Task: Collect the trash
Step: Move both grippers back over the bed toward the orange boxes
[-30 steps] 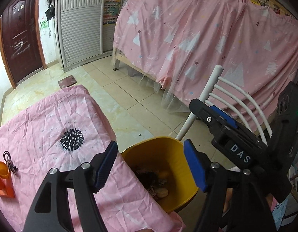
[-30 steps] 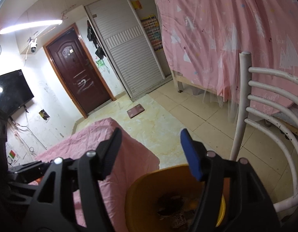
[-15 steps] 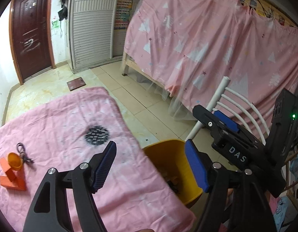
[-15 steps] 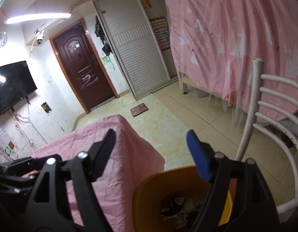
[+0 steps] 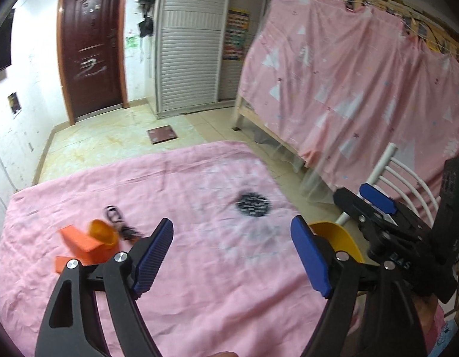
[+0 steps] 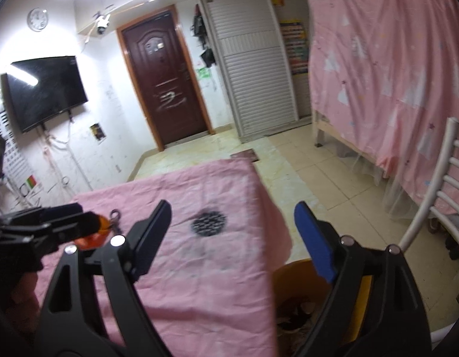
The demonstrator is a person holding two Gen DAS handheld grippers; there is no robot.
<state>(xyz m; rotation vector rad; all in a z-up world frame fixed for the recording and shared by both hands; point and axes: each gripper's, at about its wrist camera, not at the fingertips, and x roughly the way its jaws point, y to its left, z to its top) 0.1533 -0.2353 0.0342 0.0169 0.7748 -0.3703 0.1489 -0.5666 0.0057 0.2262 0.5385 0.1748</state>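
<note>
My left gripper hangs over the pink-clothed table, its jaws opening with nothing between them. Ahead to its left lie an orange cup, orange folded pieces and a black cord. The yellow bin stands off the table's right edge, with trash inside it. My right gripper hovers above the table's right edge beside the bin, jaws also opening and empty. Each gripper shows in the other's view: the right gripper, the left gripper.
A white slatted chair stands right of the bin. Behind it a bed is hung with a pink curtain. Beyond the table are tiled floor, a small mat, a dark door and a wall TV.
Both views have swung left from over the bin to the table. The bin has slid to the right edge, the orange items have come nearer, and both pairs of jaws have widened.
</note>
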